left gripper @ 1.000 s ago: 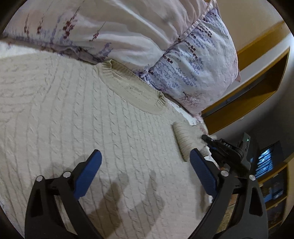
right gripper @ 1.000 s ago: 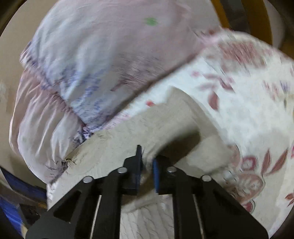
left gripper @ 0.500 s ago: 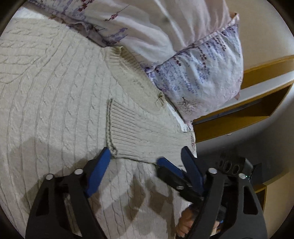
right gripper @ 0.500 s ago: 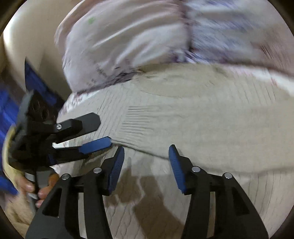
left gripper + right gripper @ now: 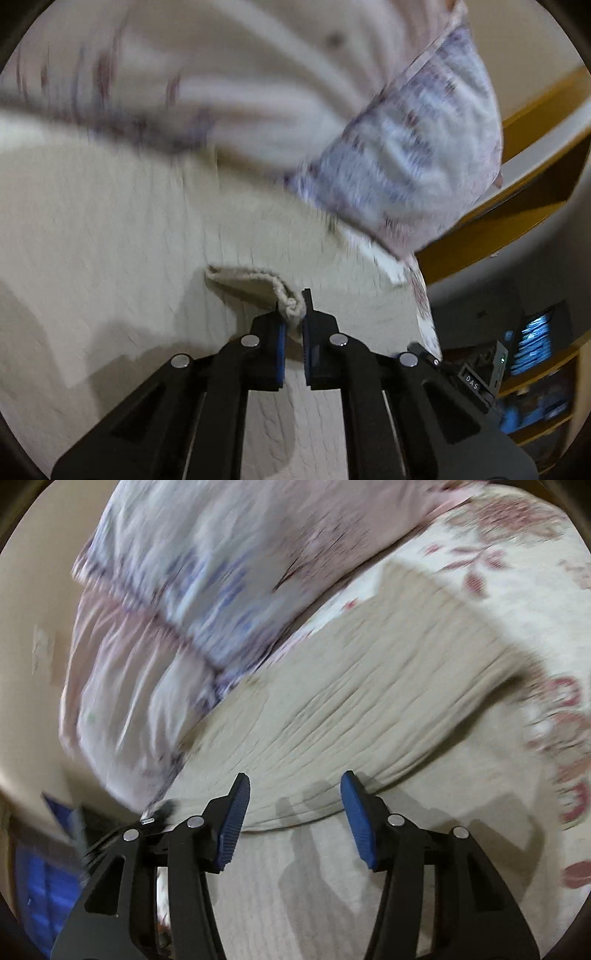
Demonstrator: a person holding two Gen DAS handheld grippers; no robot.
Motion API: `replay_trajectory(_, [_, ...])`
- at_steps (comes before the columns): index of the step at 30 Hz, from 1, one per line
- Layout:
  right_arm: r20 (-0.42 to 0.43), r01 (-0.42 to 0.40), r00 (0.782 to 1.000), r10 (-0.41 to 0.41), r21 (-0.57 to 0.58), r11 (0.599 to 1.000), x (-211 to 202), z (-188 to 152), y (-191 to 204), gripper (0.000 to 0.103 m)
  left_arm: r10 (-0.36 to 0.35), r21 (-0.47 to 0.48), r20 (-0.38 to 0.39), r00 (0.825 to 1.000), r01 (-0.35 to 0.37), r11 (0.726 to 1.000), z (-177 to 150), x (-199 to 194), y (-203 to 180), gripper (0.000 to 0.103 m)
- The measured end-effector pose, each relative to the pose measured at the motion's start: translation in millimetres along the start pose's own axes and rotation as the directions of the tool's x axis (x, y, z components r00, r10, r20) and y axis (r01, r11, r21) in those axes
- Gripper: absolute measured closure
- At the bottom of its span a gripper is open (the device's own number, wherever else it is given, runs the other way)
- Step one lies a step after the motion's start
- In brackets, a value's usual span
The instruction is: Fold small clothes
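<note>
- Left wrist view: left gripper snapped shut from wide open, now pinching the cuff of the cream sweater spread across the bed by the pillow. Sleeve fold handed over.
- Right wrist view: right gripper let go, jaws parted yet easing inward, nothing between, hovering above sweater; free for another hold.
</note>
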State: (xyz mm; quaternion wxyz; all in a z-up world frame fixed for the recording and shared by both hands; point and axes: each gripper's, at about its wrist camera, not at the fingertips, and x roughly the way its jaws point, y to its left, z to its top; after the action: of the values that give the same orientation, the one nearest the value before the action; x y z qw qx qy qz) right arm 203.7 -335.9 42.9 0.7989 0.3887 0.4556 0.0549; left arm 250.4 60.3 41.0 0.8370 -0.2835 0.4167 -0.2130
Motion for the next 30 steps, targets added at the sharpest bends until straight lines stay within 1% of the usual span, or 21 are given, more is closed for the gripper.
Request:
replay_trajectory(1, [0.023,0.018,1.0,-0.018,0.009,1.0,-4.2,2.4,-3.8,0.049,0.038,0.025,0.045,0.998,-0.04,0.999,3.4,-9.4,0.2,0.096])
replay_trajectory(2, [0.035,0.028,0.999,-0.028,0.019,0.999,-6.2,5.0,-8.3,0.049,0.092,0.043,0.091,0.992,-0.097,0.994,6.4,-19.5,3.7,0.096])
replay_trajectory(3, [0.046,0.039,0.998,-0.04,0.036,0.999,-6.5,7.8,-12.4,0.049,0.12,0.038,0.101,0.988,-0.124,0.991,7.5,-24.8,10.1,0.096])
replay_trajectory(5, [0.048,0.058,0.997,-0.062,0.067,0.996,-4.6,11.7,-21.5,0.051,0.118,0.005,0.065,0.991,-0.119,0.993,5.0,-26.5,24.4,0.096])
replay_trajectory(6, [0.045,0.064,0.997,-0.068,0.075,0.995,-3.3,12.7,-25.3,0.055,0.126,-0.002,0.044,0.991,-0.126,0.992,1.2,-25.5,30.6,0.096])
replay_trajectory(7, [0.046,0.073,0.996,-0.077,0.09,0.993,-1.1,13.7,-27.8,0.057,0.141,0.003,0.03,0.99,-0.141,0.99,-1.9,-24.0,34.2,0.096])
replay_trajectory(9, [0.049,0.091,0.994,-0.097,0.111,0.99,-0.7,13.4,-29.6,0.064,0.157,-0.001,0.012,0.987,-0.157,0.988,-7.0,-19.8,39.8,0.096])
replay_trajectory(11, [0.059,0.118,0.99,-0.127,0.131,0.984,-5.6,9.3,-30.7,0.065,0.158,-0.028,-0.001,0.987,-0.158,0.987,-10.2,-16.4,47.1,0.095])
replay_trajectory(13, [0.084,0.151,0.984,-0.159,0.102,0.983,-9.7,7.2,-26.1,0.065,0.173,-0.028,-0.012,0.985,-0.174,0.984,-13.1,-12.1,50.1,0.095])
replay_trajectory(14, [0.107,0.165,0.979,-0.171,0.061,0.984,-11.8,6.7,-21.0,0.065,0.19,-0.021,-0.016,0.982,-0.19,0.982,-14.2,-9.9,50.9,0.094])
replay_trajectory(16, [0.13,0.178,0.975,-0.179,0.019,0.984,-12.5,7.2,-14.7,0.065,0.21,-0.017,-0.021,0.977,-0.211,0.977,-15.4,-7.5,52.9,0.091])
replay_trajectory(19, [0.084,0.171,0.982,-0.169,-0.012,0.985,-1.9,7.6,-5.6,0.064,0.22,-0.02,-0.021,0.975,-0.22,0.975,-16.7,-5.9,55.4,0.088])
replay_trajectory(20, [0.073,0.169,0.983,-0.166,-0.028,0.985,0.4,5.6,-1.5,0.064,0.214,-0.022,-0.024,0.977,-0.215,0.976,-17.4,-8.2,55.3,0.085])
replay_trajectory(21, [0.06,0.164,0.985,-0.16,-0.064,0.984,3.4,1.7,6.2,0.063,0.204,-0.027,-0.023,0.979,-0.204,0.978,-18.2,-13.2,55.2,0.074])
replay_trajectory(22, [0.047,0.161,0.986,-0.157,-0.1,0.982,6.9,-2.0,14.4,0.061,0.192,-0.032,-0.02,0.981,-0.193,0.981,-18.9,-18.5,55.8,0.068])
replay_trajectory(23, [0.031,0.156,0.988,-0.153,-0.138,0.978,10.8,-6.1,23.5,0.058,0.171,-0.041,-0.006,0.985,-0.171,0.984,-20.7,-29.2,56.7,0.059])
replay_trajectory(24, [0.017,0.146,0.989,-0.146,-0.169,0.975,14.8,-9.9,31.5,0.056,0.149,-0.046,0.014,0.989,-0.148,0.988,-23.0,-42.2,58.2,0.054])
replay_trajectory(25, [-0.001,0.136,0.99,-0.139,-0.2,0.97,19.2,-13.7,39.3,0.054,0.137,-0.048,0.028,0.99,-0.136,0.99,-24.7,-51.9,59.8,0.052])
replay_trajectory(27, [-0.031,0.123,0.99,-0.135,-0.256,0.959,28.8,-19.5,54.2,0.052,0.121,-0.067,0.082,0.989,-0.116,0.991,-33.5,-84.8,68.6,0.046])
replay_trajectory(29, [-0.062,0.11,0.989,-0.135,-0.307,0.945,40.9,-26.0,69.3,0.052,0.133,-0.107,0.139,0.981,-0.119,0.987,-43.4,-120.3,85.1,0.046])
replay_trajectory(30, [-0.076,0.101,0.988,-0.132,-0.32,0.942,45.3,-28.3,74.0,0.052,0.155,-0.138,0.166,0.974,-0.133,0.981,-48.9,-138.2,95.9,0.046])
